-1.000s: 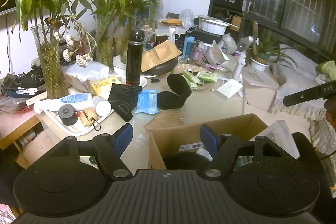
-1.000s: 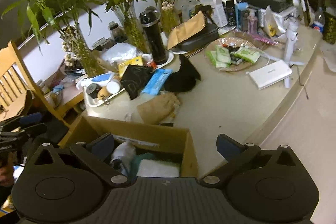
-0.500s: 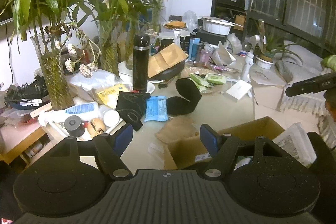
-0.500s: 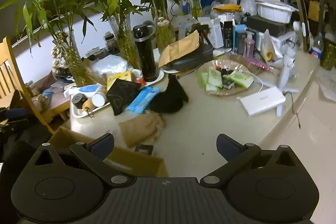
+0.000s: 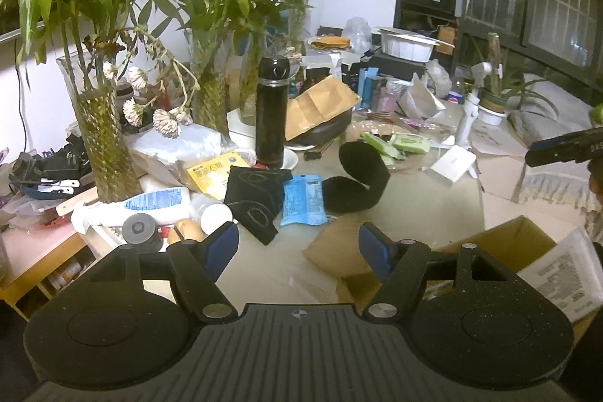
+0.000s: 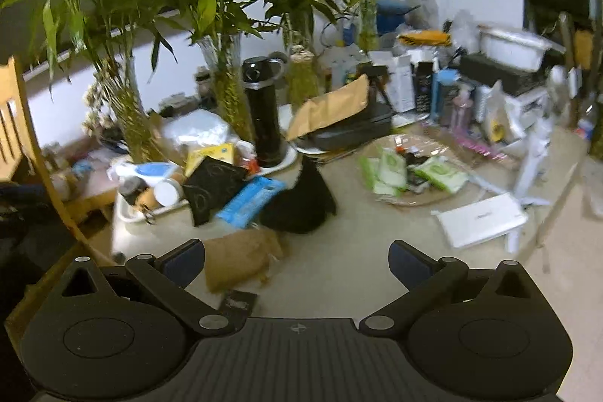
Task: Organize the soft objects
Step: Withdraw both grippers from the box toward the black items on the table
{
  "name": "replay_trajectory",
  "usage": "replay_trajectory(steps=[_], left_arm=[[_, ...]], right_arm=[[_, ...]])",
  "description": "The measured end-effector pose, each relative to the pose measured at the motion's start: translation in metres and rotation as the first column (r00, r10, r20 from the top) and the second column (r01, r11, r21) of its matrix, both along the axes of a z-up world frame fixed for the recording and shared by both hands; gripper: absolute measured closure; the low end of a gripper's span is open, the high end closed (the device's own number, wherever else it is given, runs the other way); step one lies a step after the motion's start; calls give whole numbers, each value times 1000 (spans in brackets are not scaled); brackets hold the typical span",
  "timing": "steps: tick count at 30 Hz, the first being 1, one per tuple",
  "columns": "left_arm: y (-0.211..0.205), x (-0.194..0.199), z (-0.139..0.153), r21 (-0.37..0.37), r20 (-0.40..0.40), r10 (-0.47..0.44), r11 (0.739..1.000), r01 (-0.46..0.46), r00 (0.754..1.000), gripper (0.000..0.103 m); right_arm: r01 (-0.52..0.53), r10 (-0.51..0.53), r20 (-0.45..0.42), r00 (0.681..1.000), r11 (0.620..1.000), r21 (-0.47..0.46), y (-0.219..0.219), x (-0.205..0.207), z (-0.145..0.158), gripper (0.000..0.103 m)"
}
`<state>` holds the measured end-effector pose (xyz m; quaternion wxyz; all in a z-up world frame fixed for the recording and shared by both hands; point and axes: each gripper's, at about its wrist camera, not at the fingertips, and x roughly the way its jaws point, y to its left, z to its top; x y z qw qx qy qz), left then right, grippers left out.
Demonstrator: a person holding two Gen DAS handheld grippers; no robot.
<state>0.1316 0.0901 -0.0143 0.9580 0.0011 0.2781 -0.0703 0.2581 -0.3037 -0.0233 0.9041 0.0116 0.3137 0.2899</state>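
A brown soft cloth [image 5: 335, 247] lies crumpled on the beige table just ahead of both grippers; in the right wrist view the brown cloth [image 6: 241, 259] is by the left finger. Behind it sit a curled black soft piece [image 5: 358, 179] [image 6: 301, 206], a black patterned cloth [image 5: 256, 198] [image 6: 211, 187] and a blue packet [image 5: 303, 200] [image 6: 248, 200]. My left gripper [image 5: 297, 247] is open and holds nothing. My right gripper [image 6: 296, 259] is also open and empty. An open cardboard box [image 5: 501, 247] stands low at the right in the left wrist view.
Tall glass vases of bamboo [image 5: 105, 138], a black flask [image 5: 271, 115], a white tray of bottles [image 6: 150, 191], a plate of green wipe packs [image 6: 410, 172] and a white flat box [image 6: 482, 219] crowd the table. A wooden chair [image 6: 19, 123] stands at the left.
Both grippers moved forward over the table. The cardboard box slid to the lower right in the left wrist view and out of the right wrist view. Jaws stayed as wide.
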Motion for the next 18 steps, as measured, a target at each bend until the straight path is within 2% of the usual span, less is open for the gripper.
replay_trajectory(steps=[9, 18], left_arm=[[1, 36, -17, 28, 18, -23, 999, 22, 1000, 33], [-1, 72, -22, 64, 57, -29, 998, 25, 998, 33]], right_arm=[[28, -24, -45, 999, 995, 97, 8, 48, -14, 0], [0, 4, -55, 998, 998, 58, 28, 77, -26, 0]])
